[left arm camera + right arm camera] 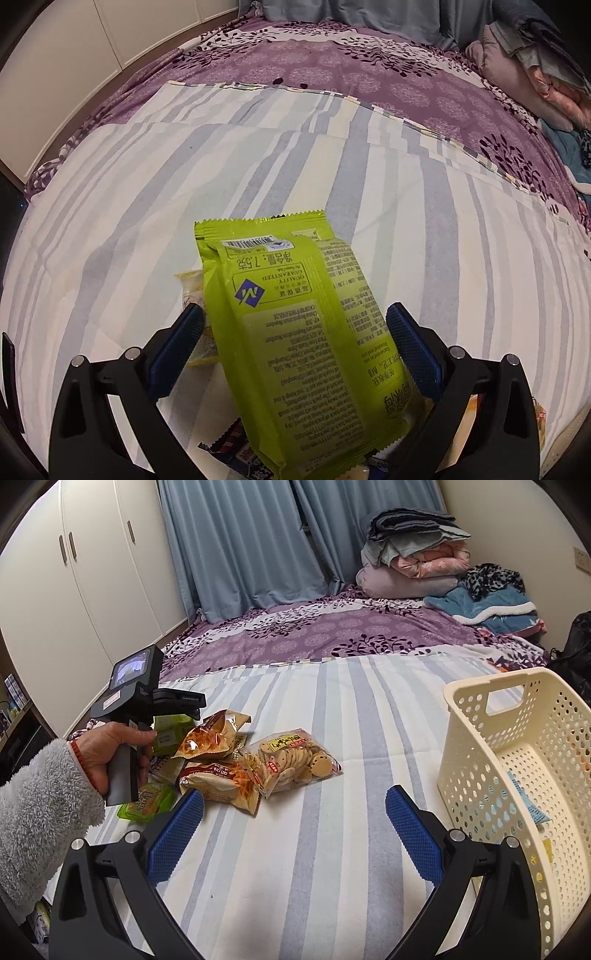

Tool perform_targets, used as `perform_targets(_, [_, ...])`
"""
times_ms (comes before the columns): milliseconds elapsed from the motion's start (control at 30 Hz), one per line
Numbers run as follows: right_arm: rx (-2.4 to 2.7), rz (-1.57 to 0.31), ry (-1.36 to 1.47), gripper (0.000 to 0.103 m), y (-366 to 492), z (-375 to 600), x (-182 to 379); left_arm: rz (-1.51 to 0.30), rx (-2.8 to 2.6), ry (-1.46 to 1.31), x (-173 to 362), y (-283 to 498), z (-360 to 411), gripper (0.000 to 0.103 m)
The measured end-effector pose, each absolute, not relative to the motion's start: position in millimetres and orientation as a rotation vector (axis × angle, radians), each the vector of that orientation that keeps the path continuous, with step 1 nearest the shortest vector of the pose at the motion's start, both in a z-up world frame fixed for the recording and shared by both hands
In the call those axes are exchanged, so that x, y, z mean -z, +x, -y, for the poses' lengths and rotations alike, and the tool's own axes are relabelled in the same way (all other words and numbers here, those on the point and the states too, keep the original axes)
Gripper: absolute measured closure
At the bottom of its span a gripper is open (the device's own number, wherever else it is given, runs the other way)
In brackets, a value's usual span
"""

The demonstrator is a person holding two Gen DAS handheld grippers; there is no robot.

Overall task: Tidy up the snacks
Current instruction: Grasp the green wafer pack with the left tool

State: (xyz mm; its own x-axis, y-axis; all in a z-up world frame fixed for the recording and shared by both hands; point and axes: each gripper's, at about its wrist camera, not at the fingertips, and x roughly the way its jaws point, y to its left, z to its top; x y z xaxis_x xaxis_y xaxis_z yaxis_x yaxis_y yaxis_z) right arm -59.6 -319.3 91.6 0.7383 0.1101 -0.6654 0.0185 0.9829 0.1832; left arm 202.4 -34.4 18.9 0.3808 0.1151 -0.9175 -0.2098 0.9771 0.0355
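Note:
In the left wrist view my left gripper (295, 314) is open, its blue pads either side of a lime-green snack packet (295, 332) that lies back side up on other packets; neither pad touches it. A yellow packet (194, 291) and a dark packet (236, 448) peek out beneath. In the right wrist view my right gripper (295, 797) is open and empty above the striped sheet (295, 867). A pile of snacks lies left of centre: a cracker bag (295, 760), tan bags (214, 738) (221, 782) and green packets (147, 805). The cream basket (491, 738) stands at right.
The basket holds a light-blue packet (528, 805). The left hand in a grey fleece sleeve (40, 812) holds the other gripper's handle (125, 771) over the pile. Folded bedding (413, 561), blue curtains (240, 546) and white wardrobes (74, 572) lie beyond the purple bedspread (314, 631).

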Motion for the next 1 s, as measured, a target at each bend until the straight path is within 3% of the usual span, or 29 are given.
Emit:
perform_targets(100, [-0.055,-0.745,0.179,0.005,-55.4,317.6,-91.0,-1.144,-0.179,-0.105,-20.1,197.0,31.6,0.004])
perform_targets(167, [-0.056,-0.748,0.179,0.005,-51.8,317.6,-90.5,-1.127,-0.168,-0.106,-22.1,192.6,28.8,0.012])
perform_targets(333, [-0.052,-0.761,0.182,0.005,-46.5,315.9,-85.3,-1.102,-0.117,-0.159,-28.3,181.3,15.9,0.019])
perform_targets(1000, [-0.053,-0.885,0.275,0.005,11.8,308.5,-50.7,-0.950,0.021,-0.226,-86.8,122.7,-15.0,0.020])
